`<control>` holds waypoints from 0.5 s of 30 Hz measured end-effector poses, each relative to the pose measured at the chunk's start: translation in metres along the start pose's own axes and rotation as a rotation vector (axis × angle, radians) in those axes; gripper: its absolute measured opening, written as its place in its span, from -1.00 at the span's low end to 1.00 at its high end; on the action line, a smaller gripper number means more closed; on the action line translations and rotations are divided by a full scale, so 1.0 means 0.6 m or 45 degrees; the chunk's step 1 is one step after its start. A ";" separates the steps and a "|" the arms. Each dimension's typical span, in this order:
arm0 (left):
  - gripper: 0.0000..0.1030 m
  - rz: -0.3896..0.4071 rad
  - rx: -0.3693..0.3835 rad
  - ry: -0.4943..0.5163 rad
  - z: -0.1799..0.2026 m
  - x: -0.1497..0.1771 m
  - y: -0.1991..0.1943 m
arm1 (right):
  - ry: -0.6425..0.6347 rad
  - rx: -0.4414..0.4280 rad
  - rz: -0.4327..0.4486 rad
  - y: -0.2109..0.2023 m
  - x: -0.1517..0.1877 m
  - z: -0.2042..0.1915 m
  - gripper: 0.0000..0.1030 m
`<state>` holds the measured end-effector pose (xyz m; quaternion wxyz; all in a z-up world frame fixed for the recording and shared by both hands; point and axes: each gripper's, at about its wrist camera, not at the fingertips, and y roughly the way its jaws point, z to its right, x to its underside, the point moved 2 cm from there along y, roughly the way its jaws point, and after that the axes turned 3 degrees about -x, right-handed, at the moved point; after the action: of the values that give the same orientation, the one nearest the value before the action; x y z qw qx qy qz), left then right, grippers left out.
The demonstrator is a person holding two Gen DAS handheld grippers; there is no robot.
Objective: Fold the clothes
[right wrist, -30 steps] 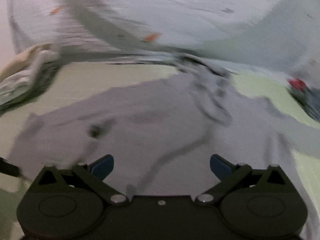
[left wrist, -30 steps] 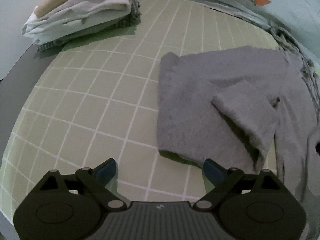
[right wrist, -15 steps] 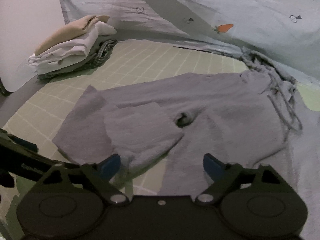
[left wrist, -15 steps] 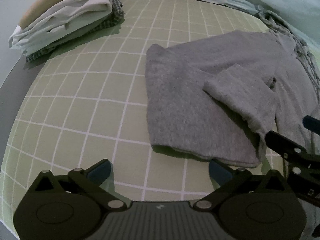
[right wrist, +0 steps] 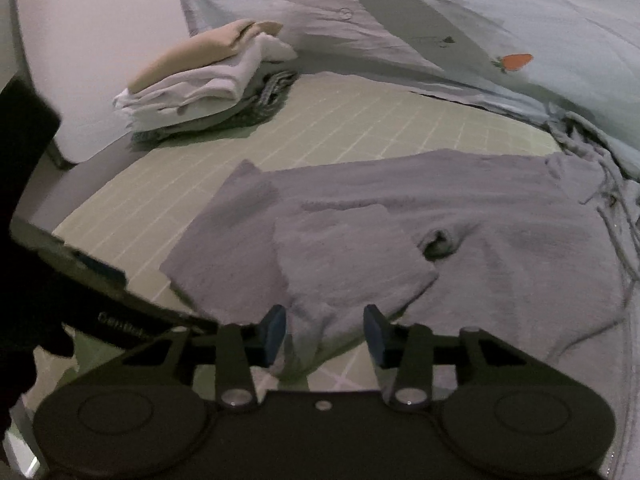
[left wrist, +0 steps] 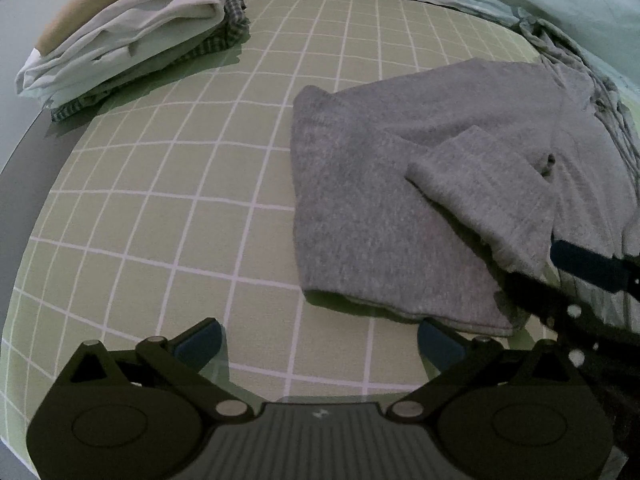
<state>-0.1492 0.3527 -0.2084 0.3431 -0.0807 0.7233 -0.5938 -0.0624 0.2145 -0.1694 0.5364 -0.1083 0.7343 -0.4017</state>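
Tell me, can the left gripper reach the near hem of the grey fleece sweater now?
Probably yes: the left gripper is open, the grey fleece sweater hem lies just ahead, and only bare green checked sheet lies between.

The right gripper (right wrist: pixel 324 334) has come in over the grey sweater's (right wrist: pixel 400 240) folded sleeve (right wrist: pixel 344 256); jaws closing

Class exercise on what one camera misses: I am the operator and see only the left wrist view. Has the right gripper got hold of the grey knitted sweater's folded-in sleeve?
Observer: Not yet. In the right wrist view the right gripper has just been closing, with the end of the folded-in sleeve of the grey knitted sweater between its pads, which do not visibly press it.
Operator: What lies right of that sleeve?
Observer: The sweater's body spreads out wrinkled there; no second sleeve shows folded in.
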 end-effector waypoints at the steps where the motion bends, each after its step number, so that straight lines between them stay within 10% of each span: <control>1: 1.00 0.002 0.000 0.001 0.000 0.000 0.000 | -0.003 0.006 -0.005 0.001 0.002 0.000 -0.14; 15: 1.00 -0.045 -0.046 -0.032 0.003 -0.010 -0.006 | 0.072 -0.029 0.078 -0.006 -0.006 0.030 -0.84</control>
<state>-0.1449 0.3535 -0.2029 0.3400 -0.1071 0.7281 -0.5855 -0.0461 0.2055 -0.1661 0.5261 -0.0805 0.7567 -0.3797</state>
